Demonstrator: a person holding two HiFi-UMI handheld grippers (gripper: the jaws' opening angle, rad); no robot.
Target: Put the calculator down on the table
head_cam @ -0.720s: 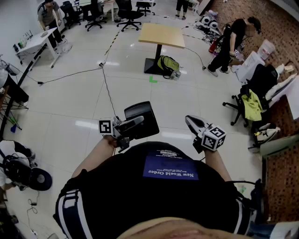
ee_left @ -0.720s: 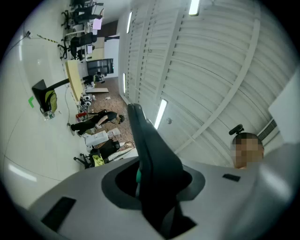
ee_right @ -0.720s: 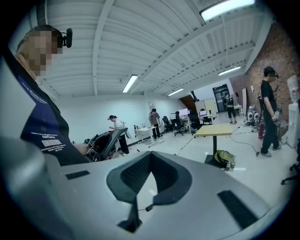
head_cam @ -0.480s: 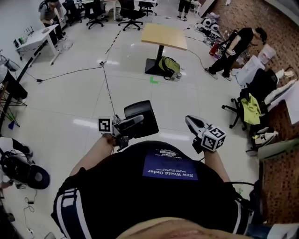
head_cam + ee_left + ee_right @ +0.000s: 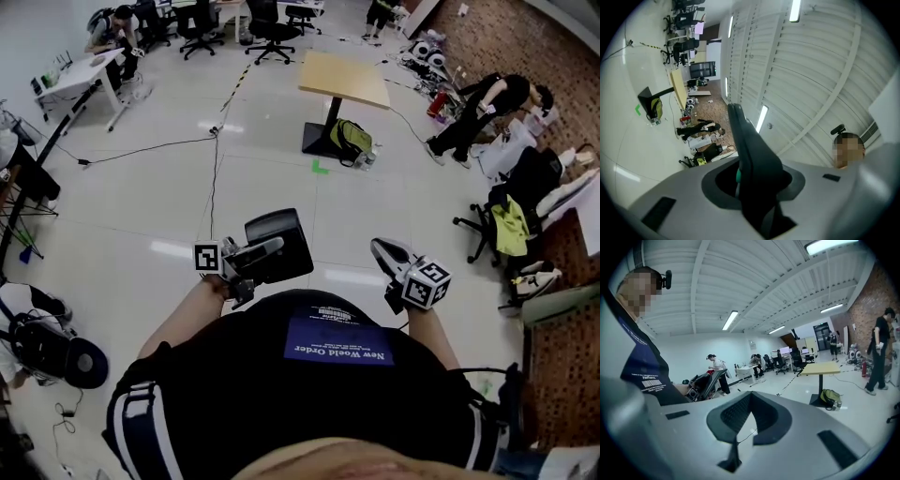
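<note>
My left gripper [image 5: 261, 249] is shut on a black calculator [image 5: 281, 242], held in the air in front of the person's chest and tilted upward. In the left gripper view the calculator [image 5: 751, 150] stands edge-on between the jaws. My right gripper [image 5: 387, 254] is held out at the right, apart from the calculator; its jaws [image 5: 737, 441] meet with nothing between them. A wooden-topped table [image 5: 345, 78] on a black pedestal stands well ahead across the floor, and it also shows as the table [image 5: 828, 368] in the right gripper view.
A green backpack [image 5: 350, 139] lies at the table's foot. Cables [image 5: 212, 178] run over the white tiled floor. Office chairs [image 5: 272, 23] and desks stand at the back, a person [image 5: 473, 112] bends over at the right near a chair with clothes [image 5: 506, 220].
The head view has shifted slightly, so the table sits a little further right. Both grippers keep their pose, and the calculator stays in the left one.
</note>
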